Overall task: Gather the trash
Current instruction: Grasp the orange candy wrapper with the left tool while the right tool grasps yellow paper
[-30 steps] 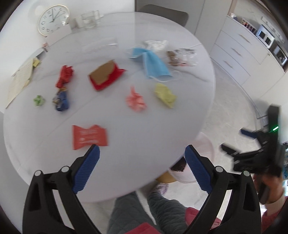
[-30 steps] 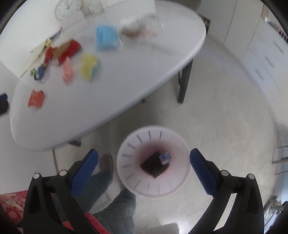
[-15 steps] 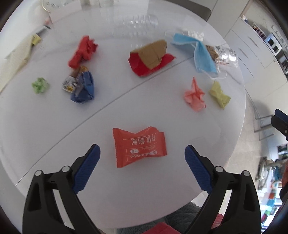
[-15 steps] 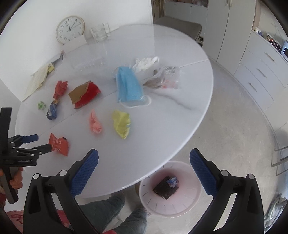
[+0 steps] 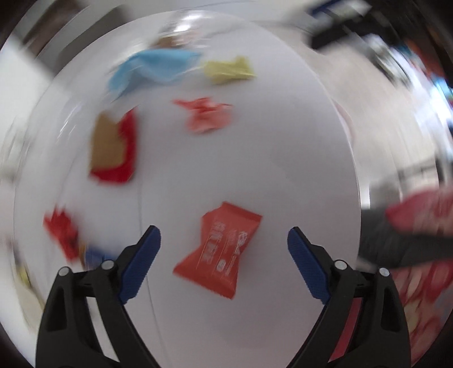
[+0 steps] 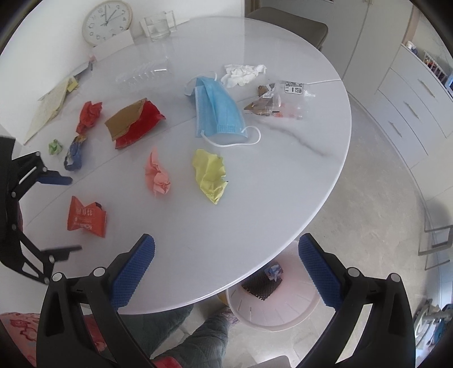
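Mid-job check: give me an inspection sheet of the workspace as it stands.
Surface: round white table, trash scattered across it.
Job's things: orange wrapper flat between left gripper's fingers, untouched; pink bin on the floor, holding some trash.
Clutter: blue mask, yellow paper, pink paper, clock, glass.
Grippers: left gripper open, jaws just closing; right gripper open, empty.
Cables: nothing seen.
Surroundings: white drawers.

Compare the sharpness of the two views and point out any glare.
Left wrist view: heavy swirl blur smears the mask and the pink paper; only the orange wrapper near the middle stays half legible, and a bright glare patch sits at the table's far edge. Right wrist view: sharp throughout, with fisheye bending at the rim and a soft sheen on the far tabletop.
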Tool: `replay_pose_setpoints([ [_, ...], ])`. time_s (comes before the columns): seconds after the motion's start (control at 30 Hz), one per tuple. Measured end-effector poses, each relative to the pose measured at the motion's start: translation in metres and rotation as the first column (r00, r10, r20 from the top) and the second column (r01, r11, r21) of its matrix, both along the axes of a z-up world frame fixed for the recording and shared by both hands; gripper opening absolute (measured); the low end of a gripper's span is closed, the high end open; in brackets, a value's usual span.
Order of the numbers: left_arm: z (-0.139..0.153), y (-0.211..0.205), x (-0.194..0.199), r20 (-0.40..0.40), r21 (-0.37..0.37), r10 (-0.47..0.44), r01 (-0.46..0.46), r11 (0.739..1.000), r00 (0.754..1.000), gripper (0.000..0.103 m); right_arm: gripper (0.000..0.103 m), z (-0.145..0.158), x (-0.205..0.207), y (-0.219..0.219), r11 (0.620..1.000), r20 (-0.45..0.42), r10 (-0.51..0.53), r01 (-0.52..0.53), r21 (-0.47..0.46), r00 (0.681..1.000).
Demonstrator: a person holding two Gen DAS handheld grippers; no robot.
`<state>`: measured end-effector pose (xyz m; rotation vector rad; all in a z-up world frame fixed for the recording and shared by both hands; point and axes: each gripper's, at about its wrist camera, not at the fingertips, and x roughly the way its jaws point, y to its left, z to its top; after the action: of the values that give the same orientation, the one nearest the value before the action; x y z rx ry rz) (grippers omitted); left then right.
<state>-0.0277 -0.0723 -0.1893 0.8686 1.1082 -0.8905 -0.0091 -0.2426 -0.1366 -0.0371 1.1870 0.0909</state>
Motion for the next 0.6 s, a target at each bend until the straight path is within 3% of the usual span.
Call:
replay_pose_setpoints([
  [0.13,-0.024,-0.006,0.004,-0.035,0.057,-0.106,0.108,0.993,0.994,0.052,0.101,0.0,0.002,0.003,1.0,0.003,-0.018,0.018,0.025,1.0],
  [0.17,-0.022,-0.004,0.008,-0.047,0.015,-0.103,0.104,0.994,0.994,0.05,0.101,-0.001,0.003,0.004,0.999,0.003,-0.011,0.011,0.032,1.0],
  [0.23,-0.023,-0.003,0.017,-0.098,-0.001,-0.08,0.08,0.997,0.992,0.04,0.101,-0.004,0.007,0.006,0.999,0.005,0.014,-0.014,0.043,1.0],
  [0.43,-0.017,0.007,0.026,-0.141,-0.054,-0.007,0.0,0.999,0.99,0.034,0.098,-0.024,0.044,0.017,0.989,0.005,0.146,-0.146,0.028,0.989],
  [0.53,-0.002,0.016,0.032,-0.173,-0.123,0.109,-0.131,0.984,0.979,0.034,0.089,-0.041,0.071,0.021,0.983,-0.025,0.184,-0.184,0.011,0.983],
  [0.6,0.012,0.021,0.033,-0.184,-0.168,0.191,-0.223,0.96,0.964,0.034,0.082,-0.053,0.086,0.021,0.981,-0.052,0.192,-0.193,-0.003,0.98],
])
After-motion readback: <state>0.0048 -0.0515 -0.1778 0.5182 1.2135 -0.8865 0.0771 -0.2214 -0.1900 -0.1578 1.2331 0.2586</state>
